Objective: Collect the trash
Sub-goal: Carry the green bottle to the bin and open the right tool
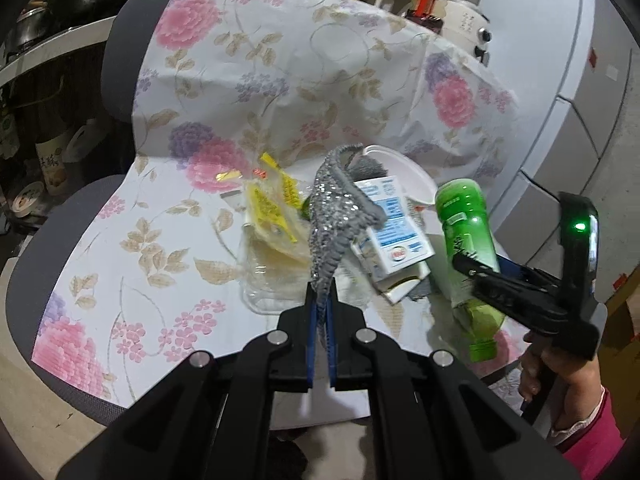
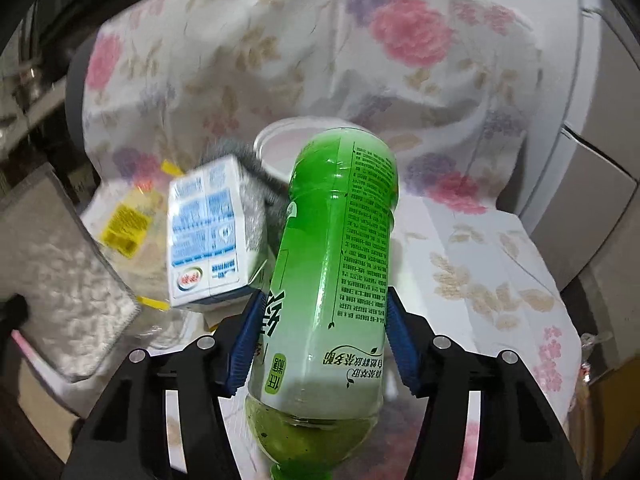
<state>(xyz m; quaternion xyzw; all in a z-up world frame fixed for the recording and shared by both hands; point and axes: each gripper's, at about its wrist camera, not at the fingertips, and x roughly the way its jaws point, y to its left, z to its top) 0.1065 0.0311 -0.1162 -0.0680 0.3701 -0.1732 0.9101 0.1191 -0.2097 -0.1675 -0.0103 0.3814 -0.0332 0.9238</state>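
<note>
My left gripper (image 1: 321, 312) is shut on a silver-grey sparkly cloth (image 1: 338, 208) and holds it up over the trash pile. My right gripper (image 2: 324, 328) is shut on a green plastic bottle (image 2: 336, 264), held cap end down; it also shows in the left wrist view (image 1: 466, 236), with the right gripper (image 1: 480, 270) on it. On the flower-print sheet (image 1: 160, 272) over the chair lie a white and blue milk carton (image 1: 394, 228), also in the right wrist view (image 2: 204, 232), a yellow wrapper (image 1: 276, 208) and a clear plastic bag (image 1: 272, 280).
A white bowl (image 1: 404, 172) lies behind the carton. The grey chair edge (image 1: 24, 280) rings the sheet. Shelves with pots and jars (image 1: 44, 152) stand at the left, a white appliance (image 1: 468, 28) at the back, grey cabinets (image 1: 580, 120) at the right.
</note>
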